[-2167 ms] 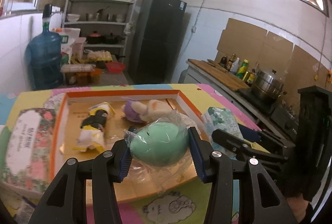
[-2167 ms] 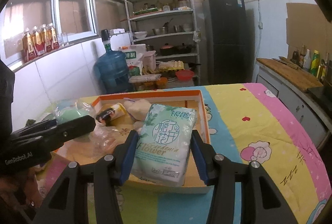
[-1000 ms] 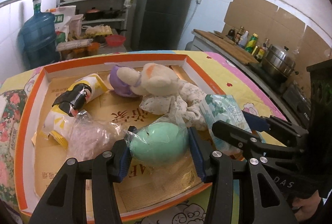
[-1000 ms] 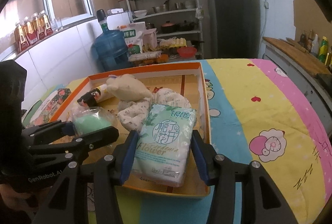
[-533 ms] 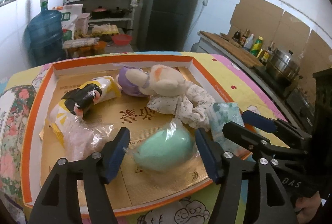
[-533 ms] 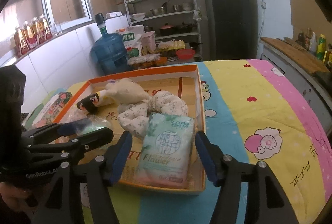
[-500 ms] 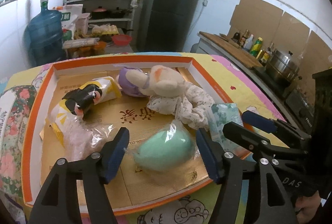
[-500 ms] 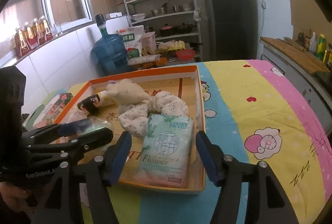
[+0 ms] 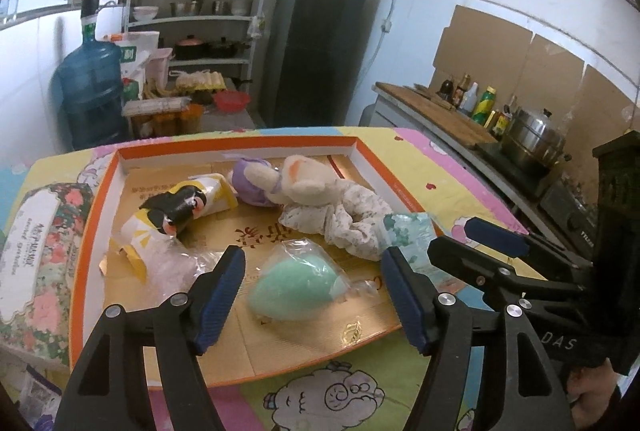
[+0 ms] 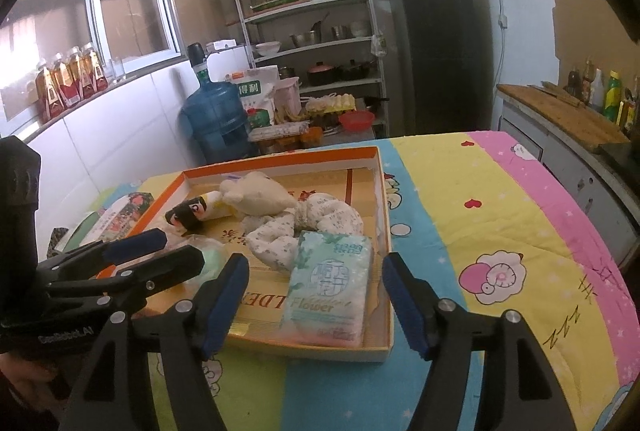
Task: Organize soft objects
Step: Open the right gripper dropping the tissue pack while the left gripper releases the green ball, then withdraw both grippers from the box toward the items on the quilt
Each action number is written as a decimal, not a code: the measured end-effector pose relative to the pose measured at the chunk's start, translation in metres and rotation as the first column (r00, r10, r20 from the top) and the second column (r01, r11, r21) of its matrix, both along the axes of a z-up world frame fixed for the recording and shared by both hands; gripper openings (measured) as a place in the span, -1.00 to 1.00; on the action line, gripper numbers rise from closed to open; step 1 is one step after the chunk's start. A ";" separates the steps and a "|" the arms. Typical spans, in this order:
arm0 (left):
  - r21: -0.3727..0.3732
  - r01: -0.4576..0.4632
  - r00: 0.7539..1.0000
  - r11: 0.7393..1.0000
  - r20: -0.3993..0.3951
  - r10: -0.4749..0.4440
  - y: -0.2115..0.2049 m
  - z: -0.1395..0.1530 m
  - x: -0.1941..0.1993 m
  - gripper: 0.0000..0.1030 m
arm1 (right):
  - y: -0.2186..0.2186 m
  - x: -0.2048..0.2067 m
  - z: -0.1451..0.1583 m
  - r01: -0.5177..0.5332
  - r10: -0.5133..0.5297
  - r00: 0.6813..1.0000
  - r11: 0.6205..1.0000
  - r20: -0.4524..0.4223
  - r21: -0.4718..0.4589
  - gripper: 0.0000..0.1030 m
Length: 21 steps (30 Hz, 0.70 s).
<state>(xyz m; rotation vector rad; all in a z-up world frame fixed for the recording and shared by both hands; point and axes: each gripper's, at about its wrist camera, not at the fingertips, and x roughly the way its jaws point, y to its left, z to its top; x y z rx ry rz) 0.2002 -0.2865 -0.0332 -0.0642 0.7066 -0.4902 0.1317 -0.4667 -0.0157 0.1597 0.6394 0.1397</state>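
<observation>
An orange-rimmed cardboard tray [image 9: 86, 231] [image 10: 385, 215] lies on the cartoon-print cloth. A mint-green egg-shaped sponge in clear wrap [image 9: 294, 287] rests at the tray's near side. My left gripper [image 9: 316, 295] hovers just above it, its jaws still opening and clear of the sponge. A green tissue pack [image 10: 328, 289] [image 9: 404, 229] lies in the tray's near right corner. My right gripper [image 10: 316, 301] is above it, jaws still opening, pads off the pack. A cream plush with a purple cap [image 9: 276, 183], a floral cloth [image 10: 316, 221] and a dark-haired doll [image 9: 176, 207] also lie in the tray.
A flowered box [image 9: 36, 251] lies left of the tray. Crumpled clear plastic [image 9: 172, 263] sits by the doll. Beyond the table stand a blue water jug [image 10: 216, 123], a shelf rack [image 10: 312, 31] and a black fridge [image 9: 316, 43]. A counter with bottles and a steel pot [image 9: 532, 139] runs along the right.
Both grippers have opened, letting the sponge and the tissue pack down into the tray, and have drawn back and up a little from them.
</observation>
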 end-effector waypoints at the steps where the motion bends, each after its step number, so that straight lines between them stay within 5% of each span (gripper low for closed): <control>1: -0.004 -0.001 1.000 1.000 0.001 0.001 0.002 0.001 -0.001 0.40 | 0.001 -0.001 0.001 0.001 -0.001 1.000 1.000 0.002 -0.003 0.34; 21: -0.036 -0.045 0.995 0.998 0.085 0.048 0.045 0.032 -0.041 0.41 | 0.032 -0.031 0.026 -0.034 0.035 0.998 0.999 0.053 -0.021 0.34</control>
